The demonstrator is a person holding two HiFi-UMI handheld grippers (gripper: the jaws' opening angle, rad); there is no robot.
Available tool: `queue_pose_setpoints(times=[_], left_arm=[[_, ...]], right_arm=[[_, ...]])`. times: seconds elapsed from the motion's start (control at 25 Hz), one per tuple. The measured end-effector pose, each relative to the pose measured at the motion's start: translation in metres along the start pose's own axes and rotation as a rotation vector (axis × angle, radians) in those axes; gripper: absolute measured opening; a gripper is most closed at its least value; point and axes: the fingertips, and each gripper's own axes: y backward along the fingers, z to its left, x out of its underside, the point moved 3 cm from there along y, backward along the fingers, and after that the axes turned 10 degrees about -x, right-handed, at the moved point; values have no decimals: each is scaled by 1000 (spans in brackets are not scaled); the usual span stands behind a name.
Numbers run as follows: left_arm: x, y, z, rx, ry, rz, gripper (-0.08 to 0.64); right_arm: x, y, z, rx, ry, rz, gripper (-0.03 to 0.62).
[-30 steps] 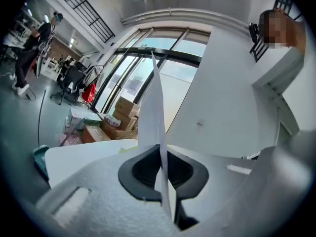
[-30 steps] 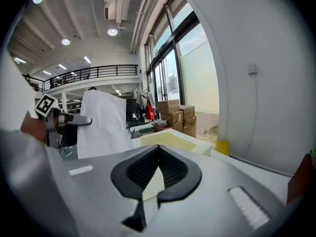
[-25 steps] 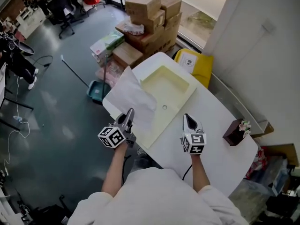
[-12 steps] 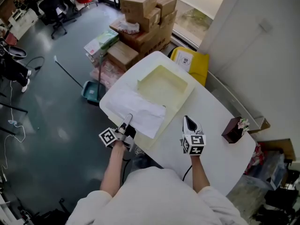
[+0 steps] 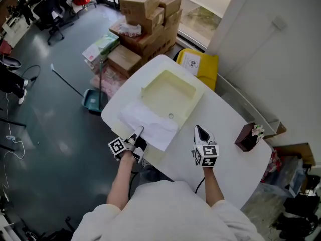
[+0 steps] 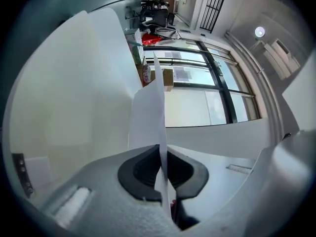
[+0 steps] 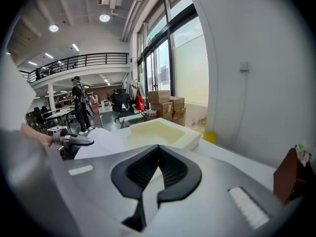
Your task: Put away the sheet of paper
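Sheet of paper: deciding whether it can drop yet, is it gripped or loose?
Gripped. The left claw is shut on the sheet of paper, its edge pinched between the pads.

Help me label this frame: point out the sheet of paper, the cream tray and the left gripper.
sheet of paper (image 5: 153,126), head view, flat middle
cream tray (image 5: 198,91), head view, right rim
left gripper (image 5: 140,130), head view, tongs' tips

Wht paper sheet (image 5: 149,125), rumpled, lying over tray's (image 5: 196,100) near end.
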Motion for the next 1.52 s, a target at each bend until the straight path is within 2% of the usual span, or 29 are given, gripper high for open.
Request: queue_pose_setpoints(times=[0.64, 0.88, 1.08, 1.28, 1.52], left_arm=[[0, -43, 31, -149, -30, -9, 3], [-1, -70, 21, -134, -44, -4, 3], [-4, -94, 20, -176, -61, 8, 3], [-4, -118, 14, -187, -81, 24, 3], [-5, -141, 14, -196, -68, 35, 3]], right_arm=[[8, 1, -19, 31, -37, 22, 3], [12, 0, -26, 42, -51, 32, 3], [14, 0, -30, 49, -61, 37, 3], [17, 2, -36, 59, -71, 39, 3], [21, 5, -42, 70, -83, 48, 3]])
